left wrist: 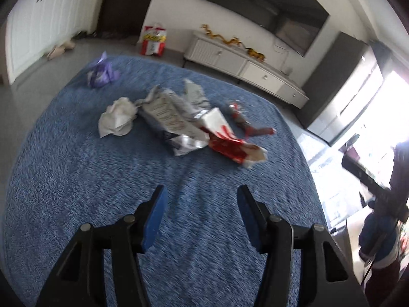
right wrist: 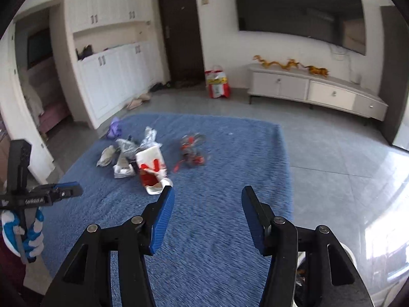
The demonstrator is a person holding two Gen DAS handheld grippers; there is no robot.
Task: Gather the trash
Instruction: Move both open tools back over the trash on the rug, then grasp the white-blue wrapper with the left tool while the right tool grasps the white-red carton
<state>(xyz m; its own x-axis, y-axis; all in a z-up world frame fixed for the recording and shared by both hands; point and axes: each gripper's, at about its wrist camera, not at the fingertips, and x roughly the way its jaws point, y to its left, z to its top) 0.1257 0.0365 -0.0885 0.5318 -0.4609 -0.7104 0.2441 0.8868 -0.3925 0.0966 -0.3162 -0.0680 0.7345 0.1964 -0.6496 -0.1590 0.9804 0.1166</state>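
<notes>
Both the left gripper (left wrist: 200, 194) and right gripper (right wrist: 207, 197) hover released and empty above the blue shaggy rug (left wrist: 76, 179), aimed forward. Nothing looks collected: far ahead lie the red-and-white carton (left wrist: 230, 140), silver foil bag (left wrist: 173, 122), crumpled white tissue (left wrist: 116, 120) and purple wrapper (left wrist: 101, 73).

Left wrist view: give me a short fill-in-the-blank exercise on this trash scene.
1. The trash lies on a ____ rug.
2. Both the left tongs and the right tongs are ____ and hold nothing.
3. The purple wrapper lies ____ from the crumpled white tissue.

Missing words: blue; open; apart
</notes>
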